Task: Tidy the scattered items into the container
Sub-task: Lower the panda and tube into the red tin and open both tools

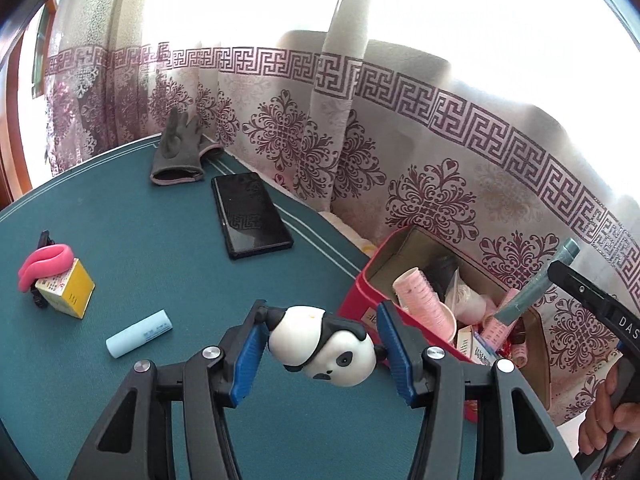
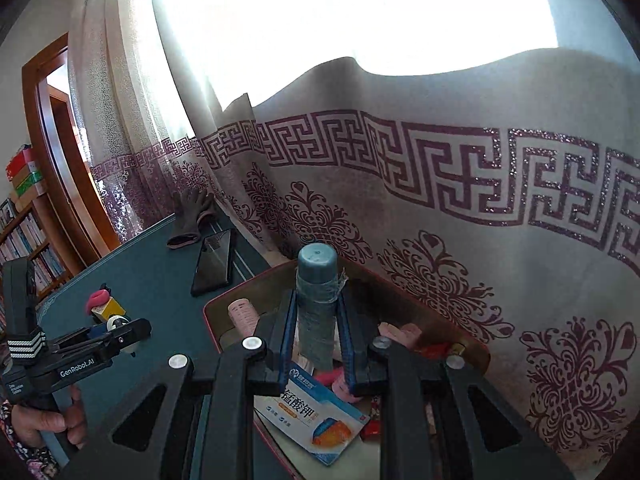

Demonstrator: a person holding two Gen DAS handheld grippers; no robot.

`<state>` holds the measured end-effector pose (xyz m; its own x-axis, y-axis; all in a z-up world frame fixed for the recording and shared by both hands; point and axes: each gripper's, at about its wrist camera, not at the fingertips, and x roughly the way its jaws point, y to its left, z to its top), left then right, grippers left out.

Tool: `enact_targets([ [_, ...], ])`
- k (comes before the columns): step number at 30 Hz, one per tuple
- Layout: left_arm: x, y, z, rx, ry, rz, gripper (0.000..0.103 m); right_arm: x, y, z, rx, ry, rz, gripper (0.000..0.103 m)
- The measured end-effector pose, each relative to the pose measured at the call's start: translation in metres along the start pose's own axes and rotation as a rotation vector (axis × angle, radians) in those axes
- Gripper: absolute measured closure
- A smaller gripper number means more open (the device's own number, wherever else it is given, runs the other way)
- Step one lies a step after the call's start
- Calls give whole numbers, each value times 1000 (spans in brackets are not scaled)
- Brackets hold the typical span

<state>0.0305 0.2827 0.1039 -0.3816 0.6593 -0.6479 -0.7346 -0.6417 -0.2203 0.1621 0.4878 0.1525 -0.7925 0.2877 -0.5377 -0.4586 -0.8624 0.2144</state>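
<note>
The left claw (image 1: 322, 344) is clamped end to end on a panda figure (image 1: 323, 346) above the worktop (image 1: 160, 240), beside the red box (image 1: 360, 292); it looks light, hard and slippery, so its rounded ends could squirt free. The right claw (image 2: 318, 344) grips a grey-blue tube (image 2: 316, 308) mid-body over that box; stiff, secure.

A teal table (image 1: 152, 240) fills the lower left of the left wrist view. On it lie a grey glove (image 1: 178, 152) at the top by the curtain, a black phone (image 1: 250, 214) just below it, a yellow box (image 1: 68, 292) at far left (a pink ring-shaped thing (image 1: 46, 264) rests on top), a pale blue tube (image 1: 138, 333) lower down, and a red box (image 1: 416, 304) of odds and ends at right.
</note>
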Motion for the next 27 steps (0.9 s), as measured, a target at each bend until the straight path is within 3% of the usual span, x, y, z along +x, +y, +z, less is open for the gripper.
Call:
enact_targets([
  [14,36,-108,37,157,7,-114,46,-6,-28,-7,-33,7,1,81],
  [15,38,-113,38,162,11,-132,44,-5,-28,-6,-37,15,6,81],
  [16,39,-117,38,165,15,-150,28,-5,-28,-6,-40,18,8,80],
  [18,37,-117,38,152,-6,-150,7,-4,-30,-6,-36,21,0,70],
  [20,35,-113,37,145,-21,-127,6,-5,-34,-7,-16,11,-7,26],
  [21,35,-109,38,139,-19,-112,6,-7,-36,-8,-7,-5,-8,21],
  [27,36,-68,35,19,10,-47,6,-3,-27,-7,-18,8,16,21],
])
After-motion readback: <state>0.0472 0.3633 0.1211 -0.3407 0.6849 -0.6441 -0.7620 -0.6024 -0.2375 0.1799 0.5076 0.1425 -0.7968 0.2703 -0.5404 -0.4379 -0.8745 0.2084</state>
